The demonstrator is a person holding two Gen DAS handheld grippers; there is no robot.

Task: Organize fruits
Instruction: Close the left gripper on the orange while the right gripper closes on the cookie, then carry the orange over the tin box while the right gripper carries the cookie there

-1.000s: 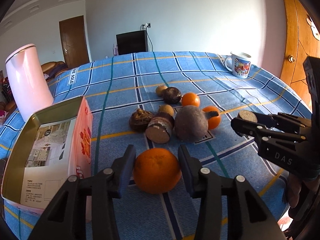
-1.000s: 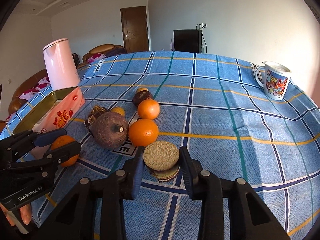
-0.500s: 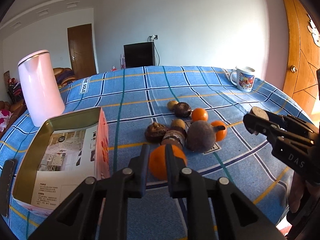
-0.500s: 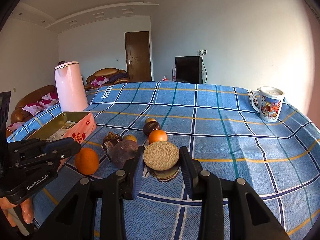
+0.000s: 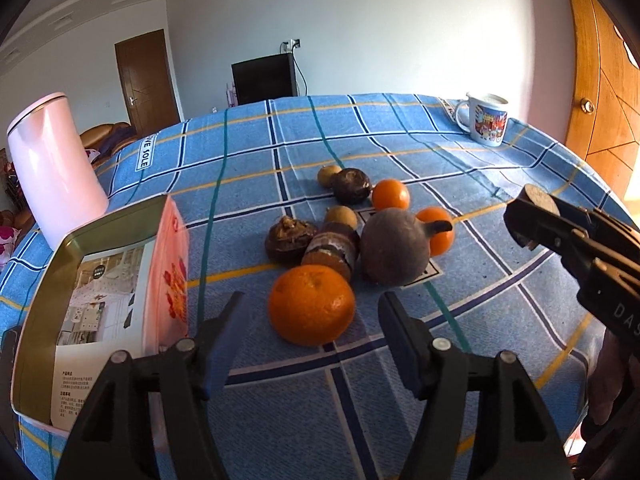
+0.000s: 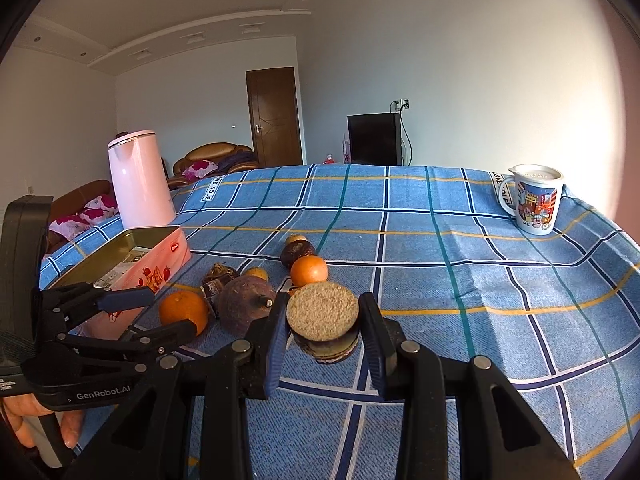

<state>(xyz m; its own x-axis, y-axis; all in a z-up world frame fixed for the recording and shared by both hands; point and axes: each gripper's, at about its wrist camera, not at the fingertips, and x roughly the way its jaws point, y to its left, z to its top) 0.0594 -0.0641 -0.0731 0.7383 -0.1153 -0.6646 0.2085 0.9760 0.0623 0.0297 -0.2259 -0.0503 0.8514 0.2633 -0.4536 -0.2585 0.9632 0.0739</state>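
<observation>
The left tool [image 5: 310, 330] was spreading its jaws around a large orange [image 5: 311, 305] that sat on the blue checked bench [image 5: 400, 152], the fruit between the pads but clear of both. Half a second before, those jaws had been clamped tight in front of the fruit without holding it; the squeeze had evidently missed, and the orange remained on the cloth just beside the open tin box [image 5: 100, 284], where the fruit appeared bound. A fresh grasp looked necessary before it could go in. The right tool [image 6: 323, 332] stayed clenched on a cut, brown-skinned fruit [image 6: 322, 312], lifted clear of the cloth, as it had been a second earlier. The other fruits [image 5: 360, 216], two smaller oranges and several dark ones, lay clustered mid-bench, unsorted, and the box held only a printed sheet.
</observation>
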